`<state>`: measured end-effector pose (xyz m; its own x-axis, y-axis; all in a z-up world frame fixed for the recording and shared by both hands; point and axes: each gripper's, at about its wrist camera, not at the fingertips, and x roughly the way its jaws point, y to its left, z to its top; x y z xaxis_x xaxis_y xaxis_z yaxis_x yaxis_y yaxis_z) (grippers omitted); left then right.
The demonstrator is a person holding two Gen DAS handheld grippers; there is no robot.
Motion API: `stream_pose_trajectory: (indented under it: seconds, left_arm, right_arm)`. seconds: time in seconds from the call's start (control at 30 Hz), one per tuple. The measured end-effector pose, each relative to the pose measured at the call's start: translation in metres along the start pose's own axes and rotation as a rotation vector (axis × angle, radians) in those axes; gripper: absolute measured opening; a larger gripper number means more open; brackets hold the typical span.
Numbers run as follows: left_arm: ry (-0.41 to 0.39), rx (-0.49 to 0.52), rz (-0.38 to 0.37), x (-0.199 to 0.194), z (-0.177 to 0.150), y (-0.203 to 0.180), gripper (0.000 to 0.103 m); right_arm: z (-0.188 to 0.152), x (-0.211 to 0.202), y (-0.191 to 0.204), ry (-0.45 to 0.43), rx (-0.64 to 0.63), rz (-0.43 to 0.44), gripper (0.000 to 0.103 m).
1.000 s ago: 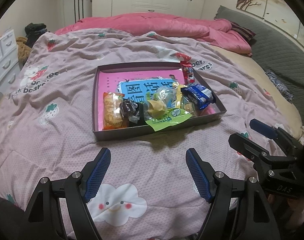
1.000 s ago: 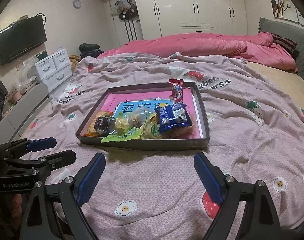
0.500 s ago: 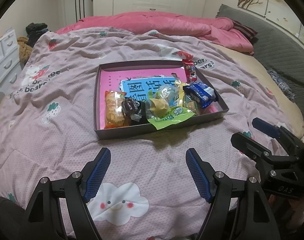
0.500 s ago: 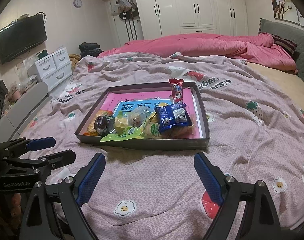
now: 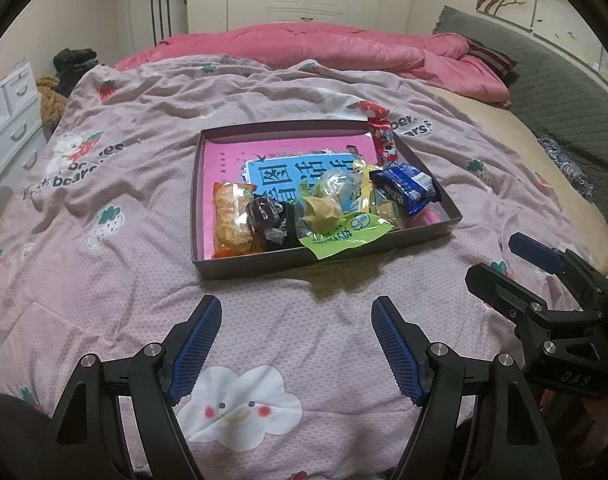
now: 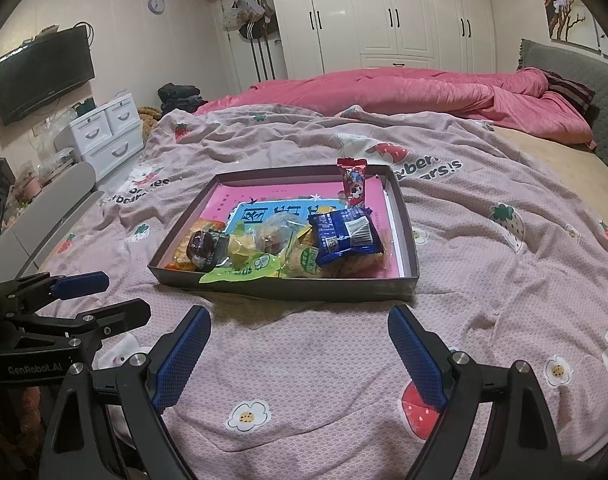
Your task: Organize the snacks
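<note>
the shallow box (image 5: 239, 270) with the snacks (image 5: 328, 208) lies on the pink bedcover (image 5: 103, 280) of the bed, and the packets are piled at its near side, a blue packet (image 6: 346, 234) on top at the right. the left claw (image 5: 295, 344) and the right claw (image 6: 299, 354) both hover above the bedcover near the box, each with fingers wide apart and nothing between them.

Bed: covered by a strawberry-print quilt (image 6: 484, 280)
Far wall: lined with white wardrobes (image 6: 384, 12)
Left wall: hung with a television (image 6: 43, 74) and a clock (image 6: 156, 4)
Drawers: white drawer unit (image 6: 103, 132), set beside the bed
</note>
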<state>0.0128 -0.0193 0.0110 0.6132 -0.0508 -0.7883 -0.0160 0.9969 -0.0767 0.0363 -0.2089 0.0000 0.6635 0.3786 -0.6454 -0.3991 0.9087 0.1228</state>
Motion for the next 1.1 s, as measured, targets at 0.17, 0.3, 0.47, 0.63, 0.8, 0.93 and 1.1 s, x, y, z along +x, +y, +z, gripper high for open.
stream_pose_trajectory:
  seconds: [0.17,0.3,0.47,0.63,0.8,0.93,1.1]
  left_arm:
    - [0.001,0.002,-0.001,0.0001,-0.0003,-0.0005,0.079]
    - [0.001,0.003,0.002,0.0003,-0.0004,-0.0009,0.079]
    - [0.001,0.006,0.005,0.0005,-0.0003,-0.0014,0.079]
    - [0.001,0.009,0.007,0.0013,-0.0003,-0.0029,0.079]
    - [0.002,0.008,0.006,0.0017,-0.0006,-0.0030,0.079]
    - [0.002,0.008,0.006,0.0015,-0.0003,-0.0031,0.079]
    - [0.002,0.010,0.006,0.0019,-0.0003,-0.0034,0.079]
  right_arm:
    - [0.0000,0.0001,-0.0005,0.001,-0.003,0.000,0.093]
    - [-0.0001,0.0002,-0.0007,0.000,-0.003,0.000,0.093]
    - [-0.0002,0.0001,-0.0005,0.000,-0.004,0.002,0.093]
    - [0.0003,0.0001,0.0001,-0.001,-0.005,0.004,0.098]
    - [0.0002,0.0002,0.0001,-0.001,-0.005,0.004,0.098]
    - [0.0001,0.0010,0.0006,0.002,-0.007,0.006,0.098]
    - [0.0002,0.0012,0.0008,0.001,-0.006,0.006,0.098]
